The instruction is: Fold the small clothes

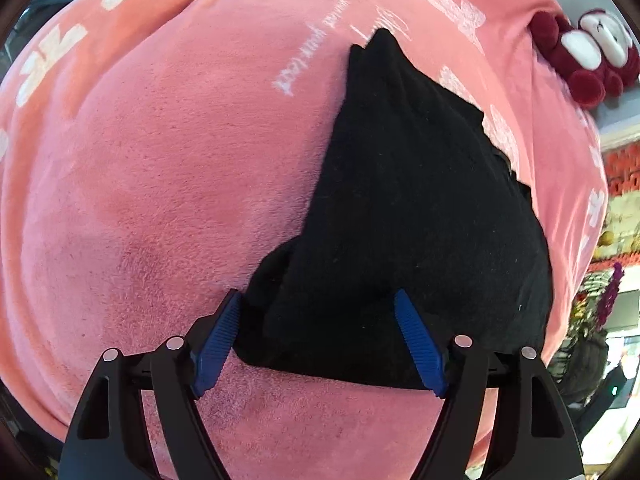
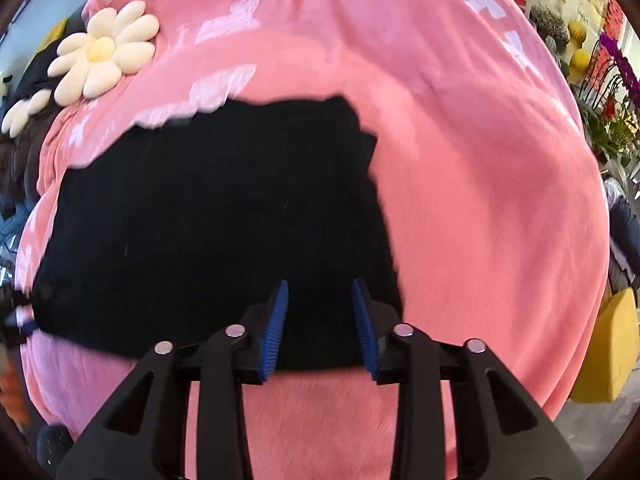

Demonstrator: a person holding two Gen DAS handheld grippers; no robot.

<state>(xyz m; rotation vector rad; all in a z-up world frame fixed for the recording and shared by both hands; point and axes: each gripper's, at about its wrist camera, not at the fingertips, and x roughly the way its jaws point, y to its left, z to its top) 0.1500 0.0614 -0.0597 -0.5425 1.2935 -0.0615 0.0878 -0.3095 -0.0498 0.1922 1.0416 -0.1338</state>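
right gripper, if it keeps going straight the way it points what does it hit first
Most likely the black garment: the right gripper hangs over its near edge, fingers apart with nothing clamped. The pink blanket lies under it. Depth is hard to judge.

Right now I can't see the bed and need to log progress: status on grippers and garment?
Left gripper open, right gripper open, nothing gripped. Black garment lies folded on pink blanket. Nothing in the way.

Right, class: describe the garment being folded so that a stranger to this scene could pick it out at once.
Start from the pink fleece blanket printed with white marks that covers the whole surface. On it, just beyond the right gripper, lies a folded black garment. It is the only plain dark thing there; the daisy cushion is cream.
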